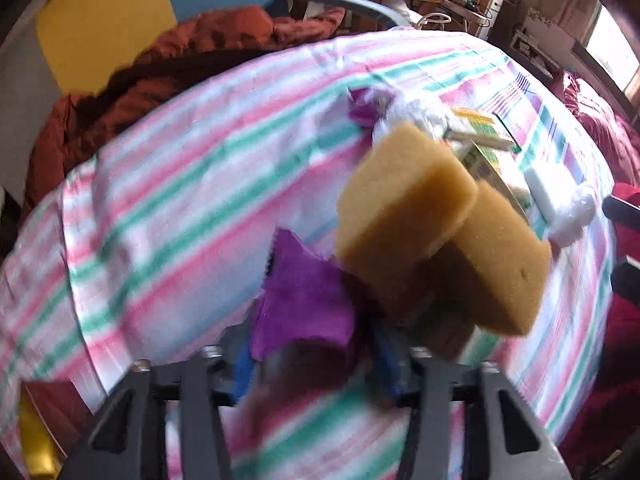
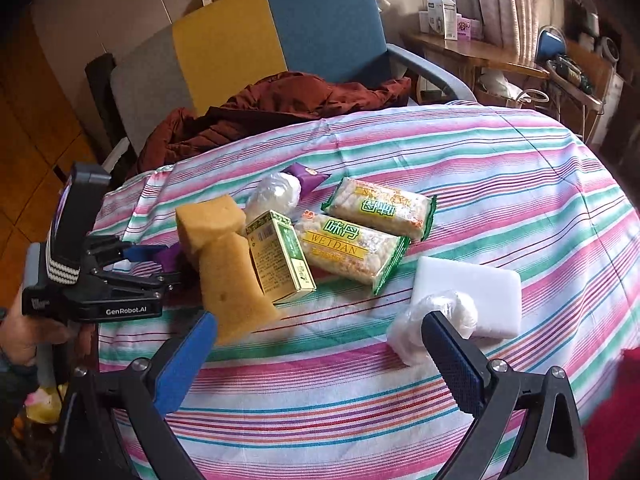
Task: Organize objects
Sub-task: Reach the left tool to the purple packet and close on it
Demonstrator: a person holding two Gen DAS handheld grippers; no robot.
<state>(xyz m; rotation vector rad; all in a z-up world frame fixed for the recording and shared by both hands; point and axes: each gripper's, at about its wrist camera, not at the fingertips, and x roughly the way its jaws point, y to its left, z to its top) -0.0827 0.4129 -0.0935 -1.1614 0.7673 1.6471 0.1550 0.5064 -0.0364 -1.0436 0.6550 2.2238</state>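
My left gripper (image 1: 316, 356) is shut on a purple packet (image 1: 300, 292), close behind two yellow sponges (image 1: 404, 208); this view is blurred. In the right wrist view the left gripper (image 2: 168, 260) sits at the table's left, its tips with the purple packet (image 2: 170, 258) against the sponges (image 2: 228, 256), which stand on the striped cloth (image 2: 480, 184). My right gripper (image 2: 320, 344) is open and empty, low over the cloth near a white plastic-wrapped bundle (image 2: 436, 320) and a white block (image 2: 472, 288).
On the cloth lie a green-gold box (image 2: 280, 256), two snack packs (image 2: 352, 252), another wrapped bundle (image 2: 272, 196) and a second purple packet (image 2: 304, 176). A chair (image 2: 280, 40) with a rust-red jacket (image 2: 272, 108) stands behind the table. A shelf (image 2: 480, 52) is at the back right.
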